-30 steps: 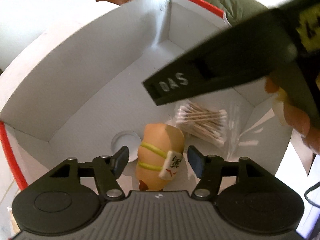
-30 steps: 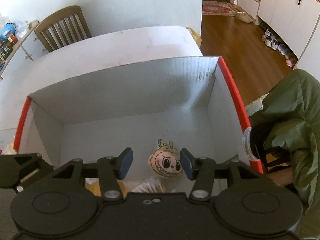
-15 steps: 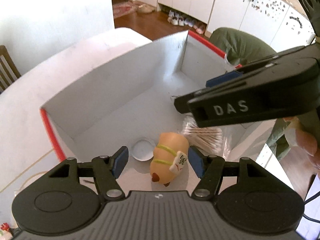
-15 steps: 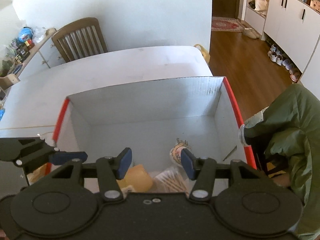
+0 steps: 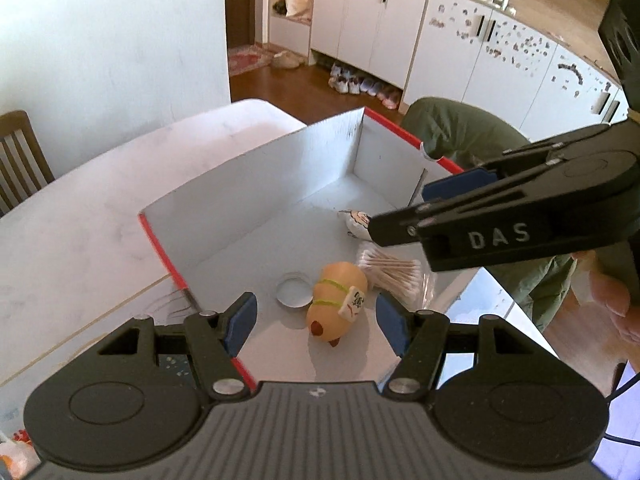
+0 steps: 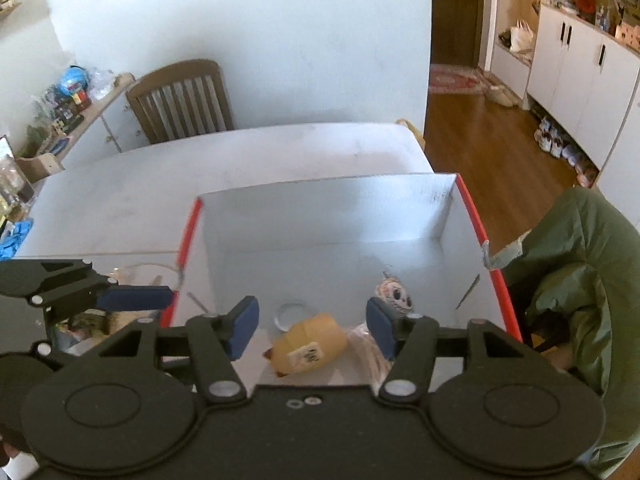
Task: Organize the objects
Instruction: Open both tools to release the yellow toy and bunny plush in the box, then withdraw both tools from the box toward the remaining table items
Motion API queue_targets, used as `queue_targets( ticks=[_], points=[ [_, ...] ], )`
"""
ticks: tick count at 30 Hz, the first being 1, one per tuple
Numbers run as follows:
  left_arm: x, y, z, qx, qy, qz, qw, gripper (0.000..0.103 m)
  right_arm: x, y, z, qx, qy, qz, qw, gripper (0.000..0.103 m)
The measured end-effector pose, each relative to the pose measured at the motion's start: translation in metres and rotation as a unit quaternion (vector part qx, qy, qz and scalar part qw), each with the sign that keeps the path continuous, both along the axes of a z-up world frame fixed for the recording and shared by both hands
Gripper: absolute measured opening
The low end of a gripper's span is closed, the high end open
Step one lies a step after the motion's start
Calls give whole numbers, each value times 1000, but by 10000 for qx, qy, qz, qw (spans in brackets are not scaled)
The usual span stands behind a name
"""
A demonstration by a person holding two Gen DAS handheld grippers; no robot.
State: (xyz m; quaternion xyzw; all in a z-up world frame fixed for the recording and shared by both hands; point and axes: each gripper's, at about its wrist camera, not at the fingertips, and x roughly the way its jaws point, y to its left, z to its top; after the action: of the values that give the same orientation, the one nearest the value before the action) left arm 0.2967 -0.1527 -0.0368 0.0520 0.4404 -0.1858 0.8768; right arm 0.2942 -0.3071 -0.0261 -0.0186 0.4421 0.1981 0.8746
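Note:
A white cardboard box with red rims (image 5: pixel 256 184) (image 6: pixel 320 208) stands on the white table. Inside lie an orange toy with yellow bands (image 5: pixel 338 298) (image 6: pixel 310 344), a white round lid (image 5: pixel 294 290) (image 6: pixel 290 314), a pack of cotton swabs (image 5: pixel 394 272) and a small cartoon-face figure (image 5: pixel 356 222) (image 6: pixel 394 294). My left gripper (image 5: pixel 316 322) is open and empty, held above the box's near edge. My right gripper (image 6: pixel 312 326) is open and empty, above the box too; it shows from the side in the left wrist view (image 5: pixel 460 196).
The white table (image 6: pixel 240 160) stretches beyond the box. A wooden chair (image 6: pixel 180 100) stands at its far side. A green jacket (image 6: pixel 580 272) hangs to the right of the box. Clutter lies on the table at the left (image 6: pixel 16 236).
Both grippers have risen up and back out of the box, still open. The objects in the box now look smaller and further below.

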Motion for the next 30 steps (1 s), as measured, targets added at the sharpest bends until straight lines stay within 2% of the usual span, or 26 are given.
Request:
queue_targets(
  ticks=[9, 16, 21, 30],
  points=[
    [-36, 37, 17, -204, -269, 155, 9993, 65, -45, 25, 19, 127, -332, 108, 9993, 64],
    [-68, 64, 27, -295, -411, 244, 9984, 65, -76, 47, 27, 222, -568, 183, 9980, 75],
    [-91, 88, 30, -352, -512, 315, 9976, 65, -95, 65, 24, 354, -566, 273, 9974, 79],
    [-129, 141, 25, -366, -600, 661, 9953, 77, -128, 104, 21, 444, -674, 473, 9956, 92]
  ],
)
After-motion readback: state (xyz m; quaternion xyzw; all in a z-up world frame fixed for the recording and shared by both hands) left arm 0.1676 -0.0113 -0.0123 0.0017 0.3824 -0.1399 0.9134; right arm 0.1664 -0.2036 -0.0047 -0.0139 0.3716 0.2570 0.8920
